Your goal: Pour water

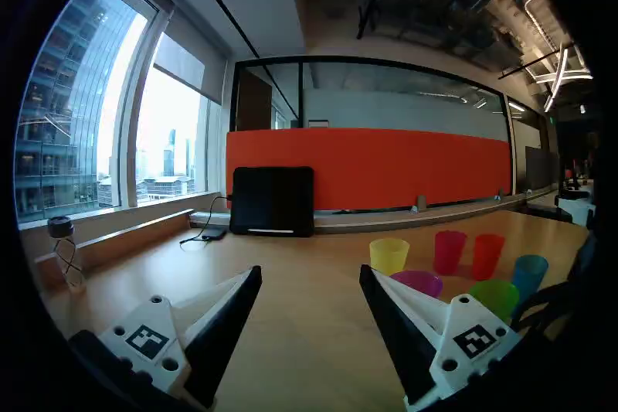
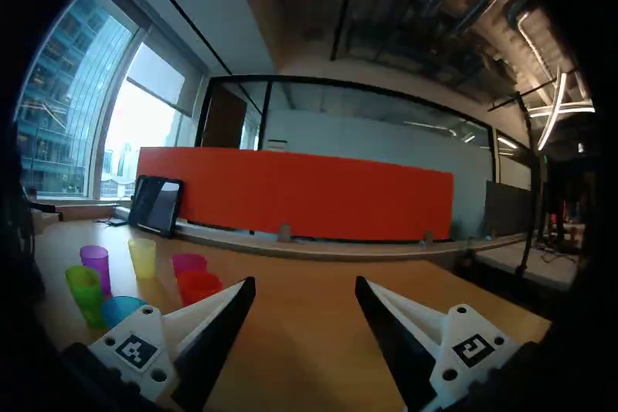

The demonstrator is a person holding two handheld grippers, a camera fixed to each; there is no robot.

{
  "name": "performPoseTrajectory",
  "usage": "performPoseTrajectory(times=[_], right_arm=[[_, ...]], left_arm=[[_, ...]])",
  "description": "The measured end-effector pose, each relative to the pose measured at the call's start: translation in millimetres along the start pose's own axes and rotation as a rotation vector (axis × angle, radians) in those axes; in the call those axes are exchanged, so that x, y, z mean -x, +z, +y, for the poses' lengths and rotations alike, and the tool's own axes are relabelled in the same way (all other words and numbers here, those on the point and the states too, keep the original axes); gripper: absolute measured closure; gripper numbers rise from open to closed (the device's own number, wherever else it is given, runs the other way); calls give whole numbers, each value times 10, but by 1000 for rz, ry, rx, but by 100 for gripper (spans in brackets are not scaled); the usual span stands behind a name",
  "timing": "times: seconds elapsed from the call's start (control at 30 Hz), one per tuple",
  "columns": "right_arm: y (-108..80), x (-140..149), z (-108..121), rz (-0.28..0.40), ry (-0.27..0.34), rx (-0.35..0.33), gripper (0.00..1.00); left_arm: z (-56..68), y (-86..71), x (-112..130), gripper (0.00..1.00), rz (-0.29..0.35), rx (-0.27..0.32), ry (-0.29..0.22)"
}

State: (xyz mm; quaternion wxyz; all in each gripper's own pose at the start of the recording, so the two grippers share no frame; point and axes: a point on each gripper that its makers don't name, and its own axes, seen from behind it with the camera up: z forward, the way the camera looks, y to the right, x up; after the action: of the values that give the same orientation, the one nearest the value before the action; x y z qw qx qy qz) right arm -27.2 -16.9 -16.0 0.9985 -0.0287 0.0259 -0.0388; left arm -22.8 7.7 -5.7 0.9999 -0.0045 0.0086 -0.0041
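The left gripper (image 1: 309, 269) hung low over a pale wooden table (image 1: 309, 350) with its two fingers spread well apart and only bare tabletop between them. The right gripper (image 2: 304, 280) was likewise parted and held nothing. Six plastic cups stood upright in a loose cluster on the table, ahead of the left gripper and off to its right: a yellow cup (image 1: 388, 255), a pink cup (image 1: 449, 251), a red cup (image 1: 487, 255), a blue cup (image 1: 530, 275), a purple cup (image 1: 417, 282) and a green cup (image 1: 494, 296), the last two nearest the finger. In the right gripper view the same cluster lay to the left. A clear bottle (image 1: 66, 253) with a dark cap stood on the window ledge, well apart from the cups; whether it held water I could not tell. At the table's far edge a black tablet (image 1: 272, 201) leaned upright before a long orange partition (image 1: 371, 168) topped with glass. Tall windows (image 1: 77, 126) showed city towers, and strip lights (image 1: 560, 76) ran under an open ceiling.
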Motion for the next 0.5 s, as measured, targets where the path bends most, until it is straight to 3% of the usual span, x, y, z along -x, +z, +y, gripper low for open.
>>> performPoseTrajectory(times=[0.5], right_arm=[[33,146,162,-21,72,5,0]], left_arm=[[1,-2,1,6,0,0,0]])
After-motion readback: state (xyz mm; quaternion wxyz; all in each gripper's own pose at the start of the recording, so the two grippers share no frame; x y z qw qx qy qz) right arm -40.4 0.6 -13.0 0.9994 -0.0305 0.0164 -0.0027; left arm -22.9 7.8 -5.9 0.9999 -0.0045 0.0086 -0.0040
